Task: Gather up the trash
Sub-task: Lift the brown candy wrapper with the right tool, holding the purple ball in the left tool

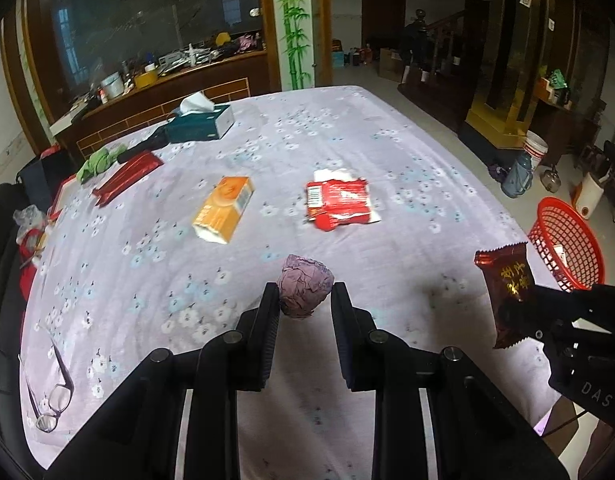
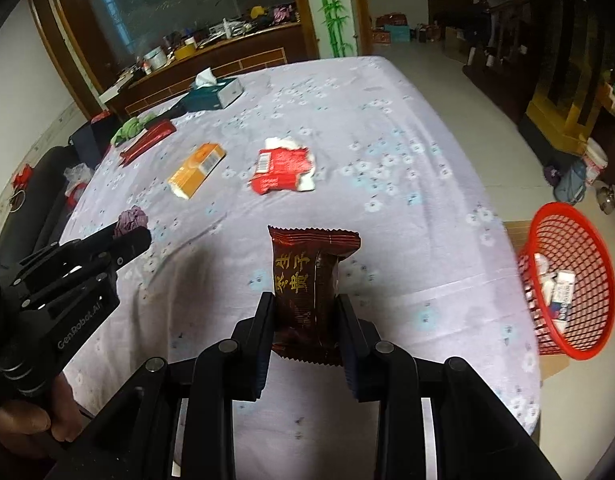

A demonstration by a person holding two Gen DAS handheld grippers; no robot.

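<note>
Trash: red basket (image 2: pixel 571 280) w/ white packs; left gripper (image 1: pixel 305 294) grips paper ball (image 1: pixel 305 290), right gripper (image 2: pixel 305 304) brown wrapper (image 2: pixel 311 280).

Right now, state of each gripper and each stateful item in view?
left gripper: shut on the crumpled purple paper ball, lifted off the table
right gripper: shut on the dark red snack packet, held upright
red basket: tilted, some trash already inside
red wrapper: torn open, flat on the table
orange box: lying flat
tissue box: open, tissue sticking out
glasses: lying near the table edge
</note>
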